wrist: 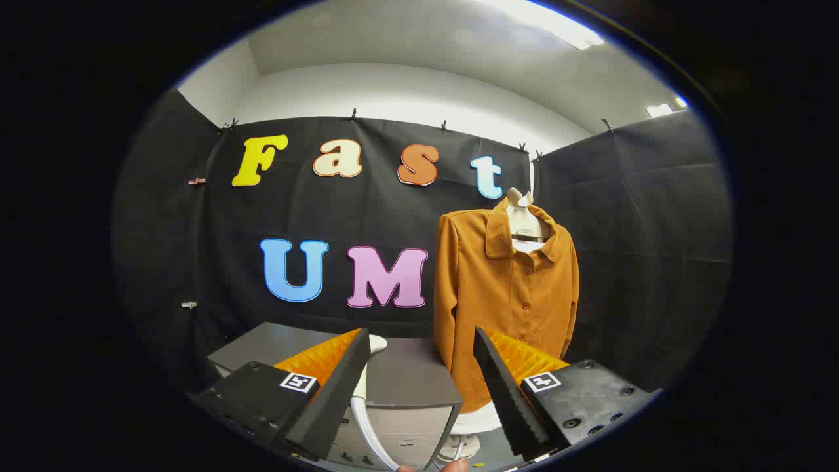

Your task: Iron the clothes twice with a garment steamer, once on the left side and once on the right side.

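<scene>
Ahead, buttoned orange shirt [508,288] hanging collar-up, gripper [419,341] fingers spread wide, holding nothing.

Beyond my gripper [419,341], whose fingers stand apart with nothing between them, a low grey cabinet with a flat top [406,380] carries a white rounded steamer piece [375,343] near its left front. A white hose [367,429] hangs down the cabinet's front.
</scene>
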The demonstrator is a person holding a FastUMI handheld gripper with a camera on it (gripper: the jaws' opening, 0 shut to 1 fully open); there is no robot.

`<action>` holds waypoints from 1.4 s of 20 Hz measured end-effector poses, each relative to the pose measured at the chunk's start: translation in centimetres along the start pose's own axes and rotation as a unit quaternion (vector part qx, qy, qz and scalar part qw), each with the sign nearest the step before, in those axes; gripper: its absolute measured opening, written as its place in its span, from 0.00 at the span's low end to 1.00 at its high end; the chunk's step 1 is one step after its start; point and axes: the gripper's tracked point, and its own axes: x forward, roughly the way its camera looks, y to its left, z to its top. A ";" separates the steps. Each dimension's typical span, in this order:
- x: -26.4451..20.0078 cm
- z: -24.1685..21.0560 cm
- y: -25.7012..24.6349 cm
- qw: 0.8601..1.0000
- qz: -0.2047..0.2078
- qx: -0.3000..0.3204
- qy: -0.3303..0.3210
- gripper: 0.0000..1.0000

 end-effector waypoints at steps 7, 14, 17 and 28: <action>0.3 0.0 0.5 1.000 0.004 -0.001 0.001 0.99; 0.2 -0.5 0.8 1.000 0.006 -0.005 0.007 0.99; 0.1 -0.7 1.2 1.000 0.010 -0.011 0.006 0.99; 4.2 -5.7 7.0 0.988 0.083 -0.002 0.133 0.99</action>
